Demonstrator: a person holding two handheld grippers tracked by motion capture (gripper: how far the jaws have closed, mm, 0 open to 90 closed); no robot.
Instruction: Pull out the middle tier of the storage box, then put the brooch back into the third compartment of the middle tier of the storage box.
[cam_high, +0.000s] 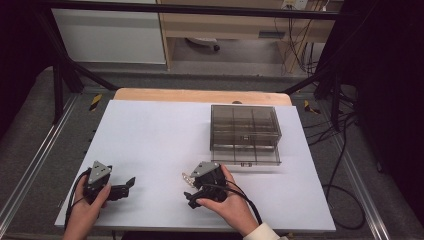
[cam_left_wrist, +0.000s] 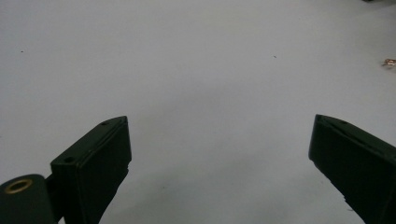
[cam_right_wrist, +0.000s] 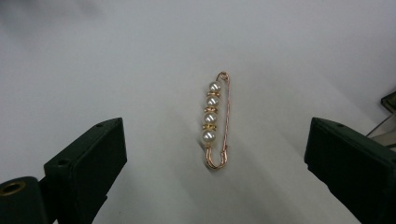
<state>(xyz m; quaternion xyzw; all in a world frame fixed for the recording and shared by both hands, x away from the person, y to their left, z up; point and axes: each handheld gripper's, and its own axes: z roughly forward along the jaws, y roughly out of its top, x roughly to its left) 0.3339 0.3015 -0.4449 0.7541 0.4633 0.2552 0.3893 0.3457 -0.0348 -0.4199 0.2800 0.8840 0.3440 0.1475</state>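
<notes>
A rose-gold safety-pin brooch (cam_right_wrist: 216, 121) strung with several pearls lies flat on the white table top. My right gripper (cam_right_wrist: 215, 154) hovers over it, open, with the brooch centred between the two black jaws and touching neither. From above, the brooch (cam_high: 187, 177) peeks out at the left of my right gripper (cam_high: 192, 187), near the table's front middle. My left gripper (cam_high: 131, 184) rests at the front left, open, its jaws wide with only bare table between them (cam_left_wrist: 219, 154). The brooch (cam_left_wrist: 389, 62) is a tiny speck at the right edge of the left gripper view.
A smoky clear plastic organiser box (cam_high: 245, 134) with several compartments stands at the back right of the white table (cam_high: 150, 135), a lower drawer pulled slightly toward me. Its corner (cam_right_wrist: 387, 119) shows in the right gripper view. Cables trail on the floor to the right.
</notes>
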